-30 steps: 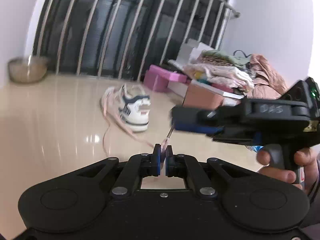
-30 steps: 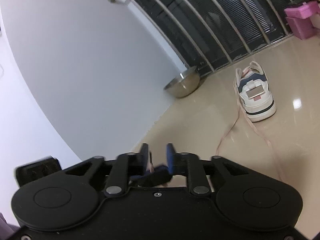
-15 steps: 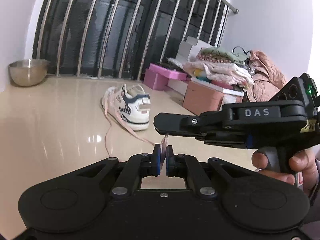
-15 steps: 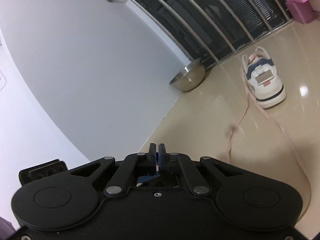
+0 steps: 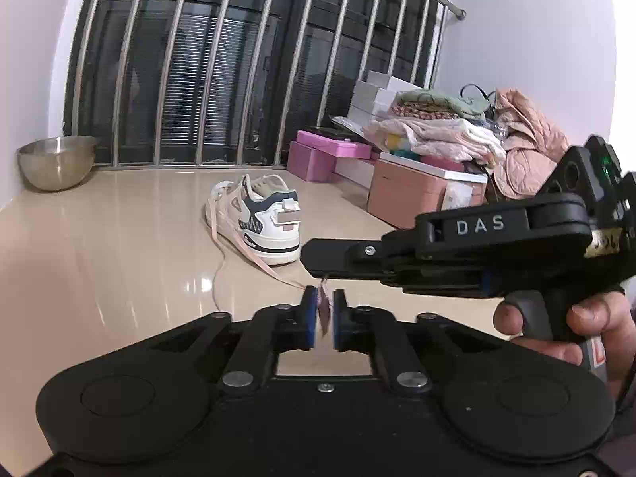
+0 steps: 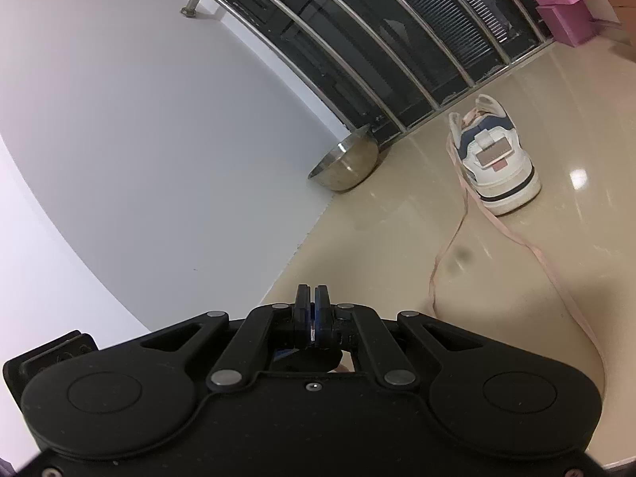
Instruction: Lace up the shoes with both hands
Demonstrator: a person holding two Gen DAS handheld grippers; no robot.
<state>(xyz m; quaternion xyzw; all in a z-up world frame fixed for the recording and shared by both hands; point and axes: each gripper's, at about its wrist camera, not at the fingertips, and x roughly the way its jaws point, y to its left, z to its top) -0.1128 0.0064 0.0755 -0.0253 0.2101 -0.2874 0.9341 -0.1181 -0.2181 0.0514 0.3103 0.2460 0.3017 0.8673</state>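
A white and navy sneaker stands on the glossy beige floor, heel towards me; it also shows in the right wrist view. Its long pink lace trails from the shoe to my left gripper. The left jaws stand slightly apart with the lace end hanging between them. My right gripper reaches across just above the left fingertips, shut on the lace end. In the right wrist view the right gripper has its pads pressed together, and the lace runs along the floor.
A steel bowl sits by the barred window at left; it also shows in the right wrist view. Pink boxes, a cardboard box and piled clothes stand at right. A white wall borders the floor.
The right gripper closed its jaws over the lace end above the left fingertips. The left jaws have parted slightly. Both grippers rose a little away from the shoe.
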